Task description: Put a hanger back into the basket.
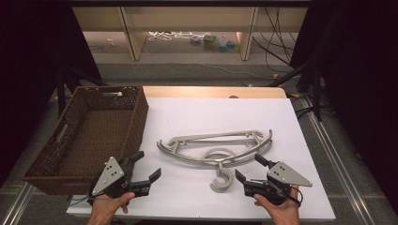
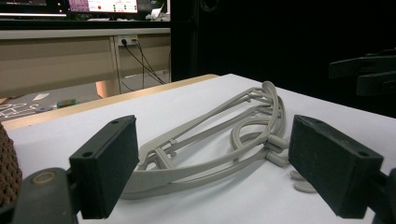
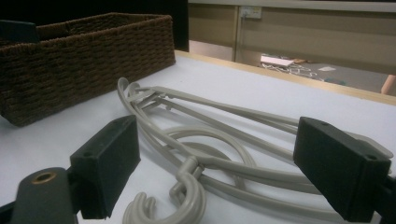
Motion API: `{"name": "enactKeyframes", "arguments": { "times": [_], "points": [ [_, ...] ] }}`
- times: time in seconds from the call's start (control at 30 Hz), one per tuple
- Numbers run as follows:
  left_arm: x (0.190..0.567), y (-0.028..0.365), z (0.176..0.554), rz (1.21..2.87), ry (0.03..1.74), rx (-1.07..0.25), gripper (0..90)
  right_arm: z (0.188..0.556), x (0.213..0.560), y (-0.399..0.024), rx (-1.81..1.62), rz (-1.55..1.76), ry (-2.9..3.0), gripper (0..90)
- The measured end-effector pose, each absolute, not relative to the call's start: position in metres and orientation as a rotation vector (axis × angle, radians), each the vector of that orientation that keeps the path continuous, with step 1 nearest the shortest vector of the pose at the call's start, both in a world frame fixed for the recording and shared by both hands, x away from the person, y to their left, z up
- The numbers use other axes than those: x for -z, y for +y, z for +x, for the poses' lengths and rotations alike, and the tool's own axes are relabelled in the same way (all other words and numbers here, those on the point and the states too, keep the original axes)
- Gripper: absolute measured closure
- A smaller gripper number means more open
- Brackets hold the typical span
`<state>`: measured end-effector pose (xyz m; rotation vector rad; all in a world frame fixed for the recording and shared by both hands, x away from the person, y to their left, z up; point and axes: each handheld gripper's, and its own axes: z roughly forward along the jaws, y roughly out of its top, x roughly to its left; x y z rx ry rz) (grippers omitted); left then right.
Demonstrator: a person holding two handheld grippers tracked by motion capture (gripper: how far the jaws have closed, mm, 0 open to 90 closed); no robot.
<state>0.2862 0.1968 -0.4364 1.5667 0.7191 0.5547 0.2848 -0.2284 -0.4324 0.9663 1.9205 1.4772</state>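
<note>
Your left gripper and right gripper sit at the table's near edge, both with jaws spread wide and nothing between them. Just beyond lie the grey hangers flat on the white table, hooks toward you. From above you see the wicker basket is empty; your right gripper view gives just its woven wall.
</note>
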Motion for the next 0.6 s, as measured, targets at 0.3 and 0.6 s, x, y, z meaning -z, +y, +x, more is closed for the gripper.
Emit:
{"name": "enactKeyframes", "arguments": {
  "times": [0.3,0.6],
  "points": [
    [0.4364,0.1963,0.2862,1.571,0.718,-0.556,15.7,0.2848,0.4326,-0.2286,-1.481,0.965,1.920,15.5],
    [0.4372,0.1942,0.2865,1.580,0.717,-0.544,15.7,0.2849,0.4325,-0.2285,-1.479,0.962,1.919,15.5]
  ]
}}
